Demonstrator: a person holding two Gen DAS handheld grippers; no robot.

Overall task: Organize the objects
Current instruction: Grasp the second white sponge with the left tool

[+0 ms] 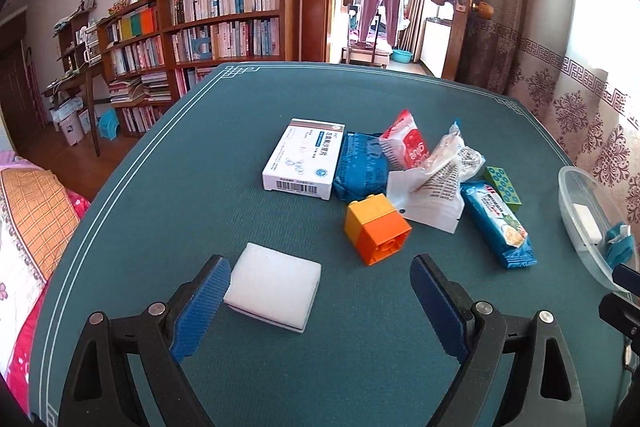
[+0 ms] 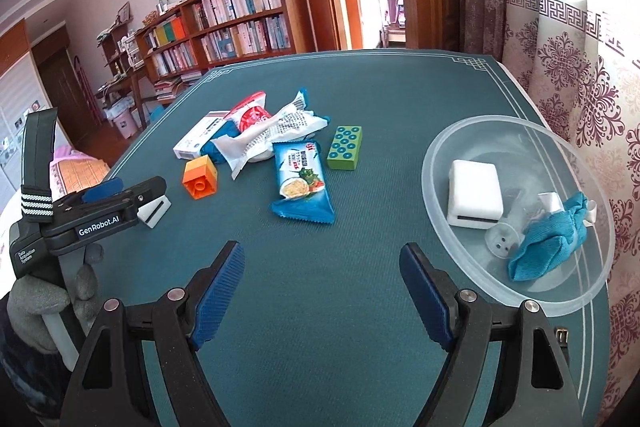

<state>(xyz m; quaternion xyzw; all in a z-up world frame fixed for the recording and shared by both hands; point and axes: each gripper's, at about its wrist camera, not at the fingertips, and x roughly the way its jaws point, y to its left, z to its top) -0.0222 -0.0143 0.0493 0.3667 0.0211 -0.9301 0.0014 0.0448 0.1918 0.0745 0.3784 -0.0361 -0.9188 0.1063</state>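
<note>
White sponge block (image 1: pixel 274 285) between the wide-spread jaws of left gripper (image 1: pixel 320 301), touching the left pad. Pickup step: needs closing, then carrying to clear bowl (image 2: pixel 436 155). Right gripper (image 2: pixel 322 291) released, grasping nothing.

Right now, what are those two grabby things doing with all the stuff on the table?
A person is tidying things into a clear bowl. The left tool is open around a white sponge on the table, with one finger touching it, but hasn't squeezed it. The right tool is open and holds nothing. The bowl already has another white sponge and a blue cloth. An orange block, green block, box and snack packets wait on the table.
</note>
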